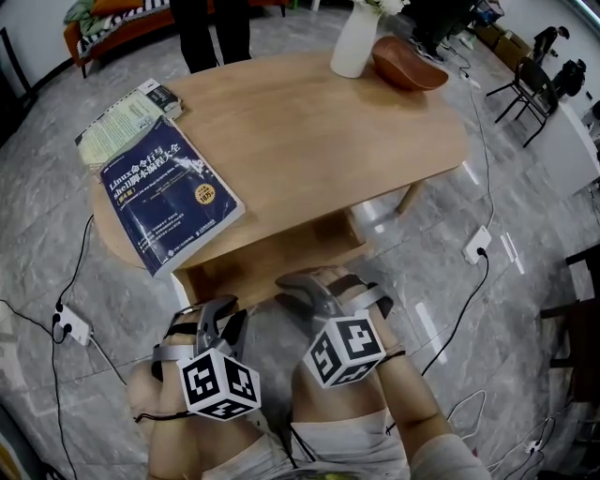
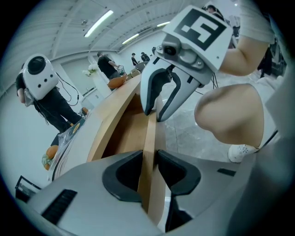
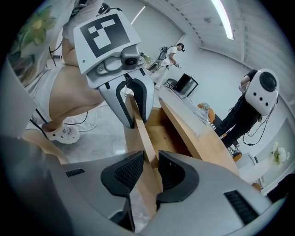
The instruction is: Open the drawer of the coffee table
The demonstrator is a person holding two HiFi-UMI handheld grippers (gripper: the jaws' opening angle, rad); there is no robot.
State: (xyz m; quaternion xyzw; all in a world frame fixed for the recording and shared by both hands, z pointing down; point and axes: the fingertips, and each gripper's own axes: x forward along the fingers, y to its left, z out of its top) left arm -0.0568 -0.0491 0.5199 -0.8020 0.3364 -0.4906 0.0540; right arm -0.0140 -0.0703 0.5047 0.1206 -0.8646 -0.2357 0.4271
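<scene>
Under the bench point(image 1: 319, 141) edge, my jaws clench the drawer front point(image 2: 150, 136).
Rim runs sideways, left gripper point(image 2: 147, 160) beside right gripper point(image 3: 150, 167).

Grey marble floor point(image 1: 487, 319), white walls point(image 3: 216, 64) — ceiling strip lights point(image 3: 220, 18), black chairs point(image 1: 527, 86), orange sofa point(image 1: 141, 21)

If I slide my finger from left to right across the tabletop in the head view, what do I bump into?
pale green book → blue book → white vase → brown bowl
</scene>
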